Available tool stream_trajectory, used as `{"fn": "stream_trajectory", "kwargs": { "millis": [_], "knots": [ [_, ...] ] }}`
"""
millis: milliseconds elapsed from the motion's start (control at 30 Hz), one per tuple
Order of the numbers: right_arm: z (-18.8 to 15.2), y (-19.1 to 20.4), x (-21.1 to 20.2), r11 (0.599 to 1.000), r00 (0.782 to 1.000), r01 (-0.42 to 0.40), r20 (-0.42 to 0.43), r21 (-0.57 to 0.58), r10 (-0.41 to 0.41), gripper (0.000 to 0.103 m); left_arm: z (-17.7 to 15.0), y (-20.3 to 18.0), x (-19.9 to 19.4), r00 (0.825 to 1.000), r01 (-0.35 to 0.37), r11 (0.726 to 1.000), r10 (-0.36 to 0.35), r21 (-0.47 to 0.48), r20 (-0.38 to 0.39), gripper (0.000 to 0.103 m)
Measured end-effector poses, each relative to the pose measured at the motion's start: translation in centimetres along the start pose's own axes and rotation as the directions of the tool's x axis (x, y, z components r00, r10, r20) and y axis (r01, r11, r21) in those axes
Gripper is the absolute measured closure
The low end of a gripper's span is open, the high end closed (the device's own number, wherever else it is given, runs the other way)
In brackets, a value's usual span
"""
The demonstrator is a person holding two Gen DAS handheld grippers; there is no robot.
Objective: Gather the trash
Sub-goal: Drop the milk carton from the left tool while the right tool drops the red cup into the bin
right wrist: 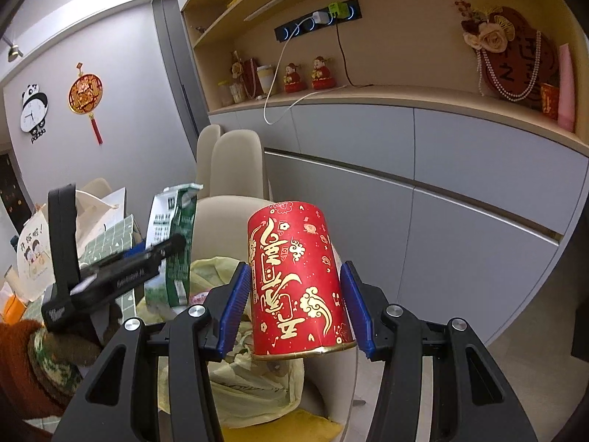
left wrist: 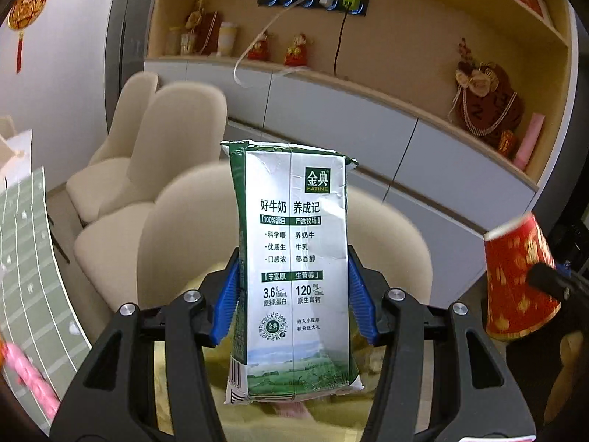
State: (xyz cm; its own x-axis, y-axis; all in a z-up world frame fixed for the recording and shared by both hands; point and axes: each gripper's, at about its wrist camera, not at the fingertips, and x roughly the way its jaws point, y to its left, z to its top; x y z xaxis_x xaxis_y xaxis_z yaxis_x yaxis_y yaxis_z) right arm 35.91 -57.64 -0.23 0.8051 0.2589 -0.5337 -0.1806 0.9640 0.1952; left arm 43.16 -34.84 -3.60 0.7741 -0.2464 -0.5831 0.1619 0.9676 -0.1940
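- Milk carton (left wrist: 294, 258) fills the middle of the left wrist view, standing upright between the two blue pads (left wrist: 228, 294) of the left gripper (left wrist: 294, 294), which press on its narrow sides and hold it clear of any surface.
- White with green edges and printed text, the carton is dented and creased near its top.
- Below and behind it lies a pale yellow bag (left wrist: 206, 368), and beyond that stand cream chairs (left wrist: 165, 140).
- At the right edge of this view shows a red paper cup (left wrist: 519, 280) with gold patterns, with a black finger of the other gripper across it.
- A table (left wrist: 29, 258) with a green checked cloth runs along the left edge, with something pink and blurred near its lower end.

- Right wrist view: the right gripper (right wrist: 294, 305) is clamped on the red paper cup (right wrist: 298, 283), its blue pads (right wrist: 235, 305) against the cup's sides.
- The cup is upside down, wide rim toward the camera and base away, tilted slightly.
- Under it the yellow bag (right wrist: 254, 386) lies open and crumpled, on or in front of a cream chair (right wrist: 224, 221).
- To the left the left gripper (right wrist: 167, 254) holds the milk carton (right wrist: 176, 243) above the bag's far edge, with a person's sleeve (right wrist: 22, 361) at the lower left corner.
- Grey cabinets (right wrist: 441, 202) and a wooden shelf (right wrist: 368, 92) with ornaments fill the background.
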Motion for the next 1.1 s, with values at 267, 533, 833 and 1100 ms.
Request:
{"fn": "stream_trajectory", "kwargs": {
  "millis": [267,533,833,1100],
  "knots": [
    [-0.3,0.1,2.5,1.0,0.999,-0.018,-0.049,-0.004,0.018,0.055,-2.8,1.1,2.4,0.971,0.023,0.997,-0.04,-0.078,-0.235,0.052],
    [0.3,1.9,4.3,0.998,0.997,-0.056,-0.053,-0.01,0.055,0.055,-2.6,2.2,1.9,0.947,0.108,0.987,-0.138,-0.119,-0.289,0.042],
    [0.1,5.8,6.9,0.987,0.979,-0.155,-0.143,-0.042,0.148,0.055,0.6,7.8,-5.2,0.98,0.043,0.977,-0.082,-0.207,-0.184,0.035],
    [-2.2,10.9,14.2,0.964,0.907,-0.253,-0.367,-0.087,0.205,0.055,-1.4,12.3,-11.3,0.979,-0.025,0.978,-0.018,-0.208,-0.203,0.035]
  ]
}}
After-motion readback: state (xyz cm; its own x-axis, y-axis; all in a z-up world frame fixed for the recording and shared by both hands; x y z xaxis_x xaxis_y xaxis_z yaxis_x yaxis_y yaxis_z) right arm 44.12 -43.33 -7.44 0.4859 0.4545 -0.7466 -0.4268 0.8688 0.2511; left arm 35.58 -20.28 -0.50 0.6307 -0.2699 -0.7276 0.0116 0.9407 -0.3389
